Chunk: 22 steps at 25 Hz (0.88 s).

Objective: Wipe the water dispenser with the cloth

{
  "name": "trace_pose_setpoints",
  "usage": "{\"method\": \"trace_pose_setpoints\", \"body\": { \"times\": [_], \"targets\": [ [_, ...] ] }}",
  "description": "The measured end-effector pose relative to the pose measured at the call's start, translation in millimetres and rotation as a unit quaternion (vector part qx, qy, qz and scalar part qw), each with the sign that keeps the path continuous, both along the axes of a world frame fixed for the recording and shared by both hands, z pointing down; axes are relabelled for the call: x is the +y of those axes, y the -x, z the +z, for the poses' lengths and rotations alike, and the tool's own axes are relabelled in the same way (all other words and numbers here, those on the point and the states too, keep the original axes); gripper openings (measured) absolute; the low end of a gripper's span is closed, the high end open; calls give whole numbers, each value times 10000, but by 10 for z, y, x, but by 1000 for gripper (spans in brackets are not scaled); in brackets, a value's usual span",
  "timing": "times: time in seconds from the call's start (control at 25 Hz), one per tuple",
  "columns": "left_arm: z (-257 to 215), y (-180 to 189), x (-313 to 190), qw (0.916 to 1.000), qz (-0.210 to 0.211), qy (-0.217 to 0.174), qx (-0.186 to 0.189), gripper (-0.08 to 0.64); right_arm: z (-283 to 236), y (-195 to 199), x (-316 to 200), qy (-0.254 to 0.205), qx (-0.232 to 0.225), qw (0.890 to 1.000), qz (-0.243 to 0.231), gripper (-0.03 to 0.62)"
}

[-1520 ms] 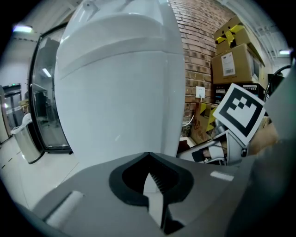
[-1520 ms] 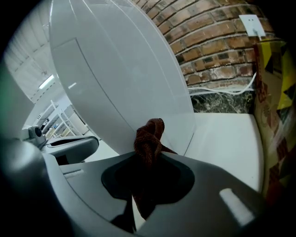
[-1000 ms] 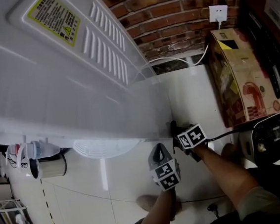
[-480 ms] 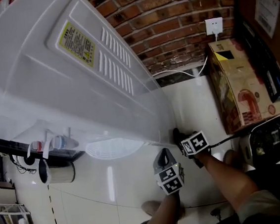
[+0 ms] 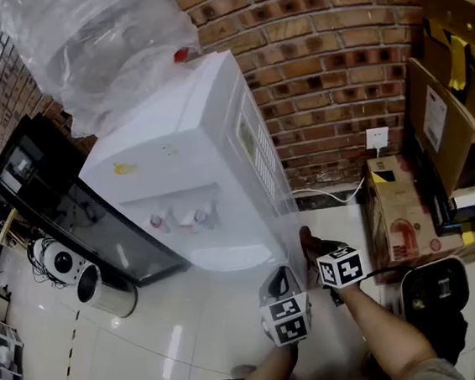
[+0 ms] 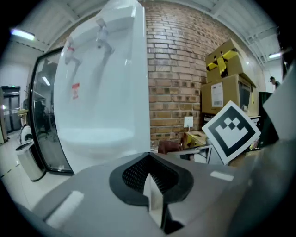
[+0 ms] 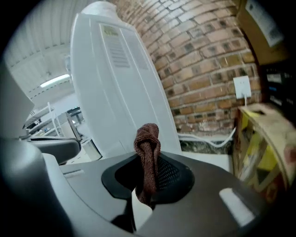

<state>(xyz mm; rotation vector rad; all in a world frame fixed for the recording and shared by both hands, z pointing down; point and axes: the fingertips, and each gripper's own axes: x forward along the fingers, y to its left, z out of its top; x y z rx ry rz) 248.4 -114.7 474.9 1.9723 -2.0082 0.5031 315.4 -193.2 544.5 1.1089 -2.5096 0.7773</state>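
The white water dispenser (image 5: 186,165) is standing against the brick wall (image 5: 325,58). Just beside its lower right corner, the left gripper (image 5: 274,282) is hovering with its jaws pressed together on nothing. To its right, the right gripper (image 5: 309,243) is pinching the brown cloth (image 7: 147,155), which is sticking up near the dispenser's side panel

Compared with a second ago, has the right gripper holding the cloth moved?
Yes, upward: the right gripper, holding the cloth, looks as large as before, while the water dispenser beside it has shrunk with the rising camera.
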Motion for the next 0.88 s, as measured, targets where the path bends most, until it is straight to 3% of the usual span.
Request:
{"method": "trace_pose_setpoints", "body": {
  "times": [0.2, 0.36, 0.56, 0.72, 0.88],
  "targets": [
    [-1102, 119, -84, 9976, 32, -680, -120, 0, -1745, -160, -310, -1416, -492, 9887, -72, 71],
    [-1888, 257, -95, 9939, -2, -1085, -204, 0, -3121, -233, -372, -2366, -821, 9678, -244, 71],
    [-2676, 366, -84, 9894, -67, -1418, -302, 0, -4457, -108, -258, -3287, -847, 9386, -612, 71],
    [-3203, 411, -111, 9844, -118, -1720, -341, 0, -5127, 91, -274, -3646, -720, 9251, -782, 71],
    [-3624, 425, -133, 9800, -111, -1945, -409, 0, -5368, 290, -417, -3571, -531, 9291, -803, 71]
  ]
}}
